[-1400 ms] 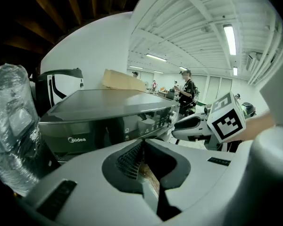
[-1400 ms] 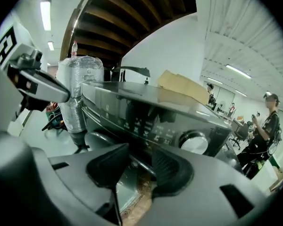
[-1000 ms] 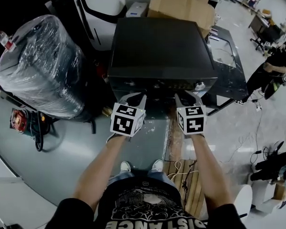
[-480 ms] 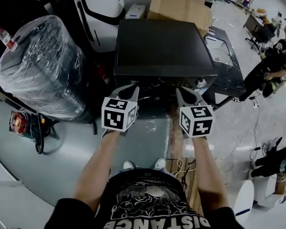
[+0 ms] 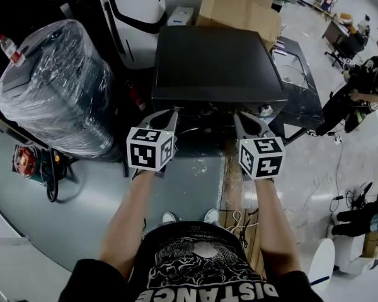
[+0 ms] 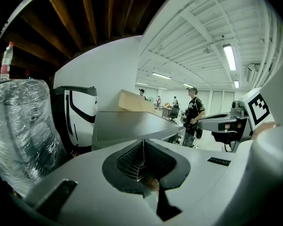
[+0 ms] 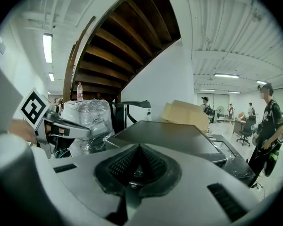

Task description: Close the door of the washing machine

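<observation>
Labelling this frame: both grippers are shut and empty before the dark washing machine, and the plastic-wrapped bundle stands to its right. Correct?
No: the head view shows the plastic-wrapped bundle to the left of the washing machine, not its right. The left gripper and right gripper are indeed shut and empty before it.

You're only getting the washing machine point(image 5: 217, 61) top from above, its front is hiding under that edge, and the person point(image 5: 364, 87) on the right is getting clipped by the frame.
</observation>
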`<action>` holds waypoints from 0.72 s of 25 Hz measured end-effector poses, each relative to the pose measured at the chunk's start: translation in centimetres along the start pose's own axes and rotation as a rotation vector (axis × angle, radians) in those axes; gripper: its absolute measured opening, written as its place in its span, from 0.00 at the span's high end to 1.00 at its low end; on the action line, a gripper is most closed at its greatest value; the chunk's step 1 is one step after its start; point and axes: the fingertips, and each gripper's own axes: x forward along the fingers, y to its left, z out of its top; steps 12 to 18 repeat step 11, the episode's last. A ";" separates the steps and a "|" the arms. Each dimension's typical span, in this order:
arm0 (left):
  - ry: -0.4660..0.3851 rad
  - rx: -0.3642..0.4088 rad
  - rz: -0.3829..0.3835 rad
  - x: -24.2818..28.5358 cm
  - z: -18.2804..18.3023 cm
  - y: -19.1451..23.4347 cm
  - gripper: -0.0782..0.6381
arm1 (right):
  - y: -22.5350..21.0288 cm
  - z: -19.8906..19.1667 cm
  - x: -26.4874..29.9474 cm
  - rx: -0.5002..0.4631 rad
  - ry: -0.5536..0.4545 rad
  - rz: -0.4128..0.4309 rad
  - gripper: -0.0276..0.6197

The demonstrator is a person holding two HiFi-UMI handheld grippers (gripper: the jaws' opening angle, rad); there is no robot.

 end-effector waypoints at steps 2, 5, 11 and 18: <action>-0.001 0.001 0.001 0.1 0.0 -0.1 0.85 | -0.2 -0.1 0.0 0.004 -0.002 -0.003 0.92; -0.001 0.003 0.001 0.3 0.2 -0.2 0.85 | -0.5 -0.3 0.0 0.013 -0.005 -0.005 0.92; -0.008 0.003 0.000 0.8 0.6 -0.7 0.85 | -1.0 -0.6 0.0 0.026 -0.012 -0.003 0.92; -0.008 0.003 0.000 0.8 0.6 -0.7 0.85 | -1.0 -0.6 0.0 0.026 -0.012 -0.003 0.92</action>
